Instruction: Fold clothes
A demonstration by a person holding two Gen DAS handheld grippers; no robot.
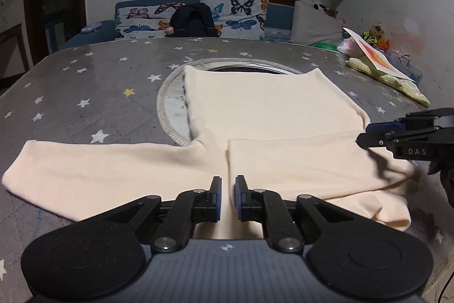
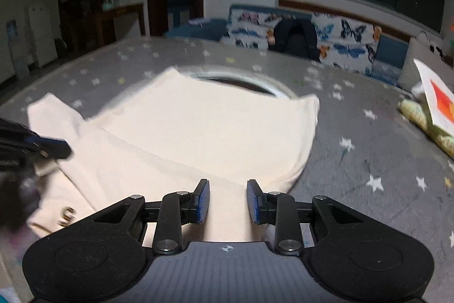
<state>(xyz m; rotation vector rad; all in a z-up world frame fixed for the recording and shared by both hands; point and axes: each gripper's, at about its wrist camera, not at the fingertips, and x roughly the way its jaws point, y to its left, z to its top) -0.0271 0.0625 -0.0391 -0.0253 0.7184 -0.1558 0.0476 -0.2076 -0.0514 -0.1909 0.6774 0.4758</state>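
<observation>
A cream long-sleeved top (image 1: pixel 269 107) lies flat on the grey star-patterned table cover (image 1: pixel 93 81). Its left sleeve (image 1: pixel 93 169) stretches out to the left. Its right sleeve (image 1: pixel 312 166) is folded across the body. My left gripper (image 1: pixel 228 186) hovers over the near edge of the top, jaws slightly apart with nothing between them. My right gripper (image 2: pixel 228 190) is open and empty above the top (image 2: pixel 204 127). It also shows in the left wrist view (image 1: pixel 366 135) at the right, over the folded sleeve. The left gripper's fingers (image 2: pixel 54 145) show at the left of the right wrist view.
A round opening (image 1: pixel 244 68) in the table cover lies partly under the top. A patterned cloth with a card (image 1: pixel 380 64) sits at the table's far right. A butterfly-print sofa with a black backpack (image 1: pixel 194 20) stands behind the table.
</observation>
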